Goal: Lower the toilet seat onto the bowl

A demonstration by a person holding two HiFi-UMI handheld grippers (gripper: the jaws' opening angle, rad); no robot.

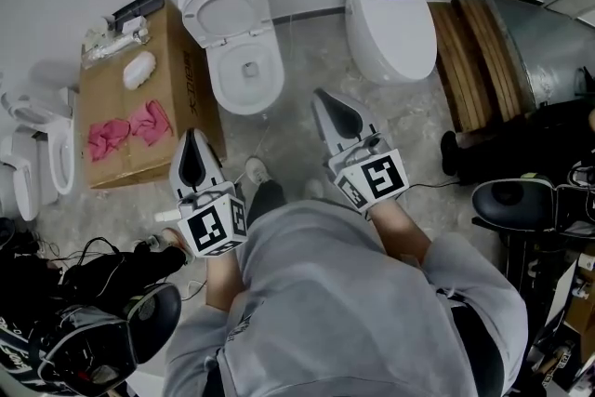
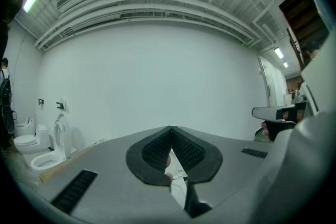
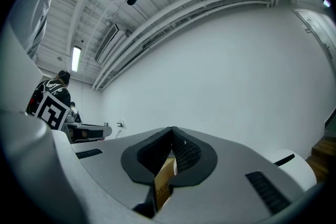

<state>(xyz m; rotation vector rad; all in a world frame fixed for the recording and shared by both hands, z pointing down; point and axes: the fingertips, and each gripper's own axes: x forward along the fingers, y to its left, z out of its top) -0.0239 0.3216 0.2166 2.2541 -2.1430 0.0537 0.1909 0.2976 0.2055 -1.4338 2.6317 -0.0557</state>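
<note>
A white toilet stands against the far wall, its seat (image 1: 223, 12) raised and leaning back above the open bowl (image 1: 247, 75). My left gripper (image 1: 192, 137) is shut and empty, held over the floor just short of the bowl and to its left. My right gripper (image 1: 323, 96) is shut too, with nothing in it, to the right of the bowl. Neither touches the toilet. In the left gripper view the jaws (image 2: 171, 129) meet at the tip and face the bare white wall. The right gripper's jaws (image 3: 172, 130) also meet and face the wall.
A cardboard box (image 1: 177, 60) with pink cloths (image 1: 130, 127) stands left of the toilet. A second toilet (image 1: 391, 23) with its lid down stands to the right, beside wooden planks (image 1: 469, 51). More white fixtures (image 1: 42, 144) sit at far left. Cables and a helmet (image 1: 93, 339) lie at lower left.
</note>
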